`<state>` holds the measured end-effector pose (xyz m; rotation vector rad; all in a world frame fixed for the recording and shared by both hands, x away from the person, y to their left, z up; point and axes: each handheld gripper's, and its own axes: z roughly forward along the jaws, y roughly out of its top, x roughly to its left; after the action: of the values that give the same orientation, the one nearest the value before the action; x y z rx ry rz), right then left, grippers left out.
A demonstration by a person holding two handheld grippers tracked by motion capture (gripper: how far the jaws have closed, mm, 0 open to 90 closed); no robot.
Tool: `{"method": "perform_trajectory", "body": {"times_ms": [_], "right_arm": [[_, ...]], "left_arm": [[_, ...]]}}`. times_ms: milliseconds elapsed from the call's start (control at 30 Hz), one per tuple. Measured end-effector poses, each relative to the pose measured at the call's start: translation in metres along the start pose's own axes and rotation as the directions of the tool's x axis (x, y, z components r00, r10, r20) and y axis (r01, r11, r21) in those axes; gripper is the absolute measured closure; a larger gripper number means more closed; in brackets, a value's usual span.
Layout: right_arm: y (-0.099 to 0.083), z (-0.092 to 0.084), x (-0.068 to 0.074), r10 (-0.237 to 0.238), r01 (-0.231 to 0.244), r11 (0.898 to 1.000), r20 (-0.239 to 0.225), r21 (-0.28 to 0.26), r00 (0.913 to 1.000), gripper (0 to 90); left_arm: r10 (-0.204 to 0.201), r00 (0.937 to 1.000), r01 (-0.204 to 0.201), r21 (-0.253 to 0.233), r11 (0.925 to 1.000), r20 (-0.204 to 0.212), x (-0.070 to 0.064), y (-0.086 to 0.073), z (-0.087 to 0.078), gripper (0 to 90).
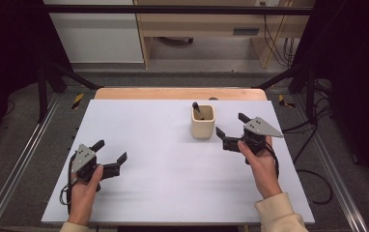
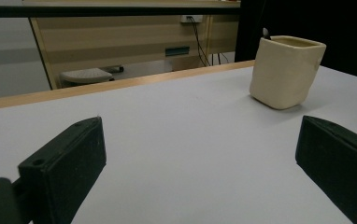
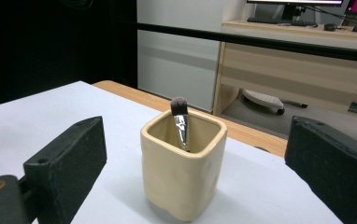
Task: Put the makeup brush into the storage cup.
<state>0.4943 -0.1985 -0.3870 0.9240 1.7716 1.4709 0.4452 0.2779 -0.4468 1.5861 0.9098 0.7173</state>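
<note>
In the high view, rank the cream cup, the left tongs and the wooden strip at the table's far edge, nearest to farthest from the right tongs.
1. Cream cup, just left of the right tongs, brush standing in it.
2. Wooden strip, along the far edge.
3. Left tongs, across the table at its near left.

The cream cup [image 3: 183,175] looks matt ceramic, its brush [image 3: 181,122] metal-ferruled, on a smooth matt table [image 1: 173,169].

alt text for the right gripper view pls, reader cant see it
A cream square cup stands on a white table between the right gripper's two open black jaws, holding a makeup brush that leans bristles-up against its far rim. Behind the table are a wooden desk and a black bar.
</note>
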Motion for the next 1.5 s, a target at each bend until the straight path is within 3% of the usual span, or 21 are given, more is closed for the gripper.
{"method": "perform_trajectory", "body": {"times_ms": [333, 533, 767, 1000, 1500], "right_arm": [[-0.016, -0.022, -0.011, -0.017, 0.017, 1.0, -0.001, 0.003, 0.9999, 7.8], [-0.025, -0.034, -0.016, -0.024, 0.024, 1.0, 0.002, 0.013, 0.9997, 7.7], [-0.032, -0.048, -0.019, -0.032, 0.032, 0.999, -0.002, 0.004, 0.9995, 7.5], [-0.038, -0.06, -0.023, -0.047, 0.047, 0.999, -0.003, 0.003, 0.9989, 7.5], [-0.054, -0.076, -0.024, -0.059, 0.06, 0.998, -0.049, 0.021, 0.997, 6.6]], "left_arm": [[0.055, 0.9975, -0.055, 0.006, 0.9984, 0.045, 0.0, -0.001, -0.008, 1.5], [0.068, 0.9954, -0.069, 0.0, 0.9976, 0.068, 0.001, -0.002, -0.013, 1.4], [0.079, 0.9956, -0.08, 0.006, 0.9968, 0.049, 0.006, -0.005, -0.021, 1.3], [0.078, 0.9958, -0.078, -0.019, 0.9968, 0.047, 0.014, -0.007, -0.031, 1.3], [0.11, 0.9899, -0.107, -0.044, 0.9933, 0.089, 0.019, -0.008, -0.037, 1.3]]}}
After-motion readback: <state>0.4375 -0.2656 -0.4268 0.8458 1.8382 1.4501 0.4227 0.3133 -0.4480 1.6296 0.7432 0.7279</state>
